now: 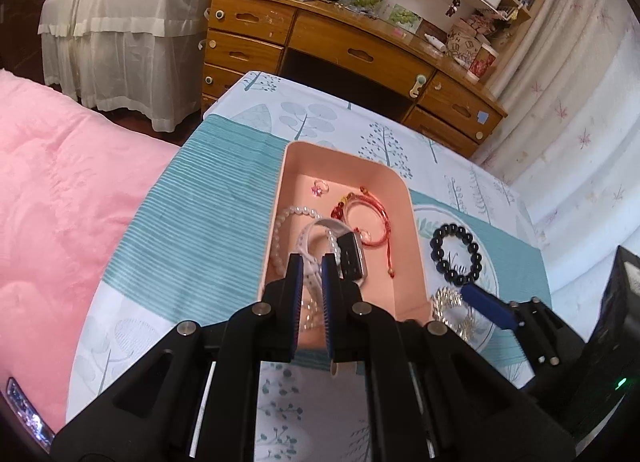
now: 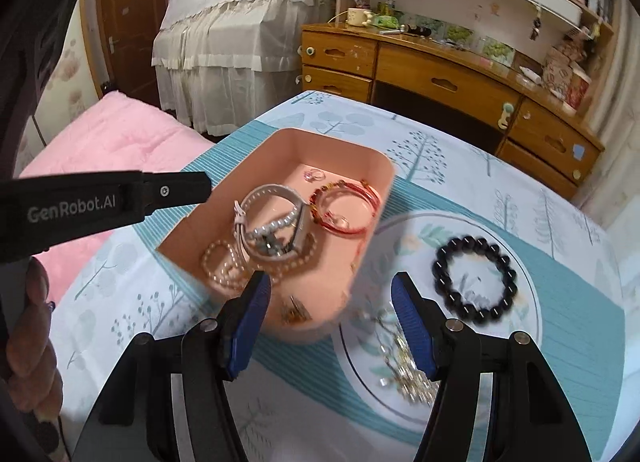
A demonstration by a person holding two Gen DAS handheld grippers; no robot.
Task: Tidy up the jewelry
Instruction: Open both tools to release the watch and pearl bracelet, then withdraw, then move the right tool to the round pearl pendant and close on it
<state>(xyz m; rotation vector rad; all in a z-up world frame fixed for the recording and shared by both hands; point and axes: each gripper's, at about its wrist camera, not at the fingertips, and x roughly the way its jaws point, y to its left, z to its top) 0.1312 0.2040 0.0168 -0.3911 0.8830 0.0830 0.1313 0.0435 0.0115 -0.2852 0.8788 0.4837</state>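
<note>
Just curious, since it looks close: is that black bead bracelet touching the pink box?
Apart. In the left wrist view the black bead bracelet lies on the cloth with a clear strip of tablecloth between it and the pink box.

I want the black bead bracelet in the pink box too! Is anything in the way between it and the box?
Nothing visible blocks it. The black bead bracelet lies on the tablecloth just right of the pink box, with bare cloth between them. The sparkly silver piece lies nearer the camera, off that path.

Pink tray (image 1: 404, 262), black bead bracelet (image 1: 456, 254), red cord bracelet (image 1: 370, 218), teal leaf-print cloth (image 1: 208, 222).
</note>
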